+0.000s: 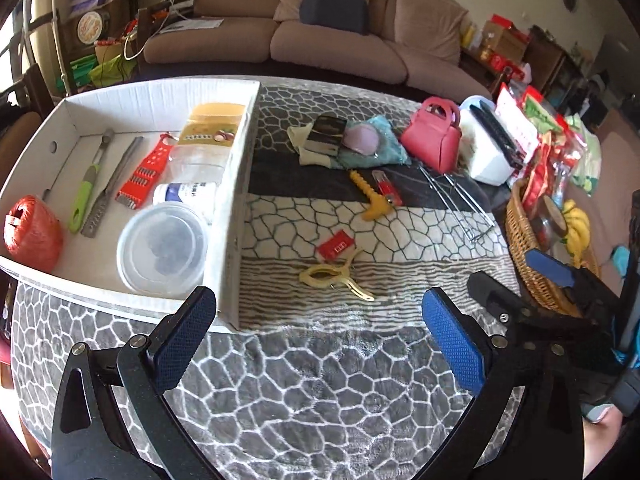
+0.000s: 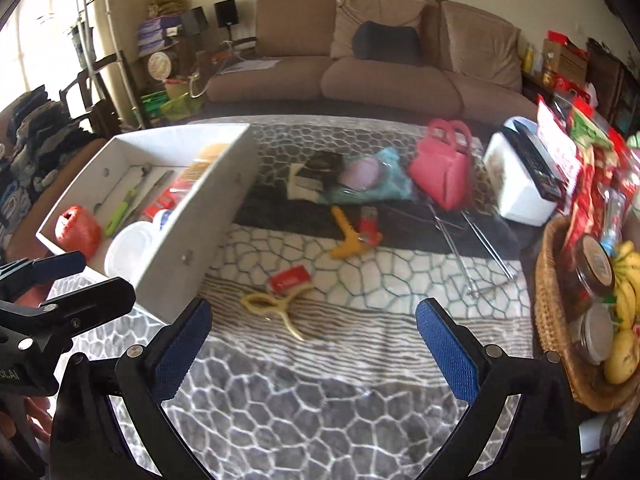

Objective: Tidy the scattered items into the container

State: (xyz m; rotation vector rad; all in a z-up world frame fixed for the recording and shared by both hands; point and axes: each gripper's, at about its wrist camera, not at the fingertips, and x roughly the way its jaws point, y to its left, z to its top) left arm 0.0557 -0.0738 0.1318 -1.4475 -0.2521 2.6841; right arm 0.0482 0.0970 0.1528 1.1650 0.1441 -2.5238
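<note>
Patterned blanket [image 1: 320, 380] lies bare between both wide-open, empty grippers, left gripper [image 1: 320, 340] and right gripper [image 2: 314, 344]; white box [image 1: 236, 216] wall beside left jaw, yellow clip [image 2: 276, 306] just ahead.

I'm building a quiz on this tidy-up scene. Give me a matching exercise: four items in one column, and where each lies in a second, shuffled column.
Items
1. orange ball of twine
2. pale yellow plastic clip
3. pink toy handbag
4. bunch of yellow bananas

Places
A. in the wicker basket at the right
B. on the patterned blanket, nearest both open grippers
C. inside the white cardboard box, at its near left corner
D. on the blanket's far side, beside the white plastic tub

Pairs: 1-C, 2-B, 3-D, 4-A
</note>
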